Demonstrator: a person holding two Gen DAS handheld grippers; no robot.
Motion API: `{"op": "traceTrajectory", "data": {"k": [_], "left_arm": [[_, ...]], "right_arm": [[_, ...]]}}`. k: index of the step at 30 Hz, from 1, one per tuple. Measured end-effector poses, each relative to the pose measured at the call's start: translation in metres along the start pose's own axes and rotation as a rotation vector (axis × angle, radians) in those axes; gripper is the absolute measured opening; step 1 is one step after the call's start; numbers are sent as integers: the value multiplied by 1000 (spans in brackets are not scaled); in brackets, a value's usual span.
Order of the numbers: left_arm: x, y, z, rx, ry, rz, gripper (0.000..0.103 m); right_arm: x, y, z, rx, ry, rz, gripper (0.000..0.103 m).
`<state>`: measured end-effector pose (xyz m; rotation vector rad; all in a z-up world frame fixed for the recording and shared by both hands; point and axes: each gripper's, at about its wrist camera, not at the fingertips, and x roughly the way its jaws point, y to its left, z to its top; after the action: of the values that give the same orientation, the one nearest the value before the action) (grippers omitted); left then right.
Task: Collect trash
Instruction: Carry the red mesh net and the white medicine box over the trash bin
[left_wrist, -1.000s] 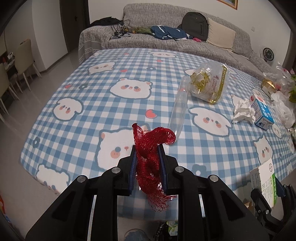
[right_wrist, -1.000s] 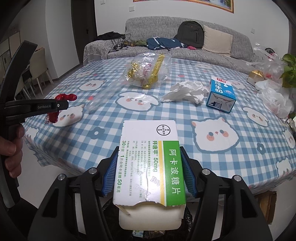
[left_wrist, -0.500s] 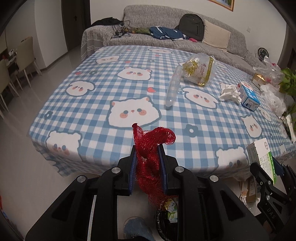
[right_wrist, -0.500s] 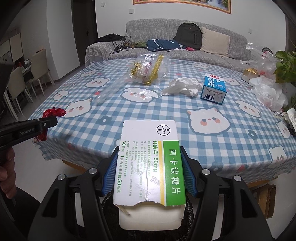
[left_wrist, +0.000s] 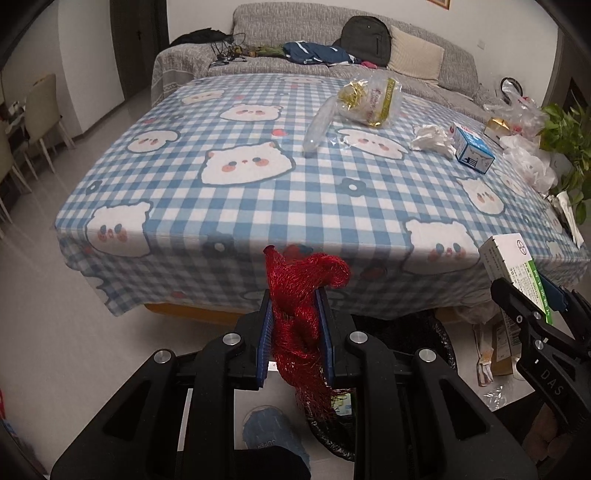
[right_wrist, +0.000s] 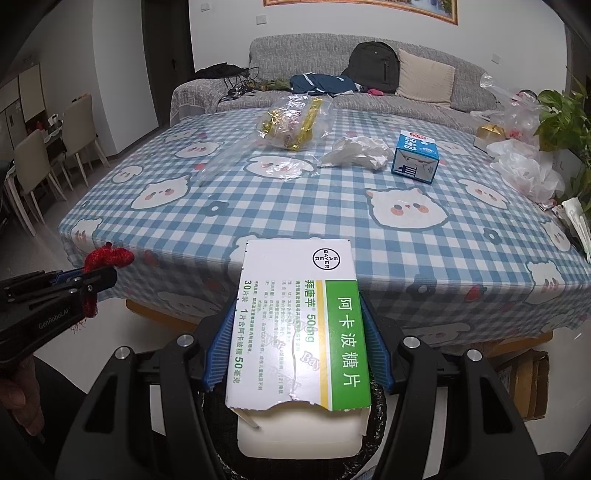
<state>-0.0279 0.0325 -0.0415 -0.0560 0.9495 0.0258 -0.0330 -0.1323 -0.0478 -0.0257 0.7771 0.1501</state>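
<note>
both tongs pulled back off table (left_wrist: 258, 192); left tongs (left_wrist: 294, 325) clamp red net (left_wrist: 299, 295).

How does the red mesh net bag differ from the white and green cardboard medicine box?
The red mesh net bag is soft and crumpled, bulging above the left gripper; the white and green cardboard medicine box is rigid, flat-sided and printed, with a torn near end, in the right gripper. Both are clamped off the table's near edge.

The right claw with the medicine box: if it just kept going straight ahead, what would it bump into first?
Probably the table: the right claw, shut on the medicine box, points at the hanging front edge of the checked tablecloth. Nothing shows in between, though depth is hard to judge through this lens.
</note>
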Motion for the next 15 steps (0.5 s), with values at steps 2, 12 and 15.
{"op": "traceTrajectory", "data": {"k": [2,12,15], "left_arm": [[1,0,-6,-4,2,-5,21],[10,2,-39,-12,21,-9,21],[14,2,-49,-16,24,1,21]], "right_arm": [[-2,0,-2,-1,0,0,59],[2,2,-25,-10,32,4,59],[5,5,-35,-16,47,5,59]]}}
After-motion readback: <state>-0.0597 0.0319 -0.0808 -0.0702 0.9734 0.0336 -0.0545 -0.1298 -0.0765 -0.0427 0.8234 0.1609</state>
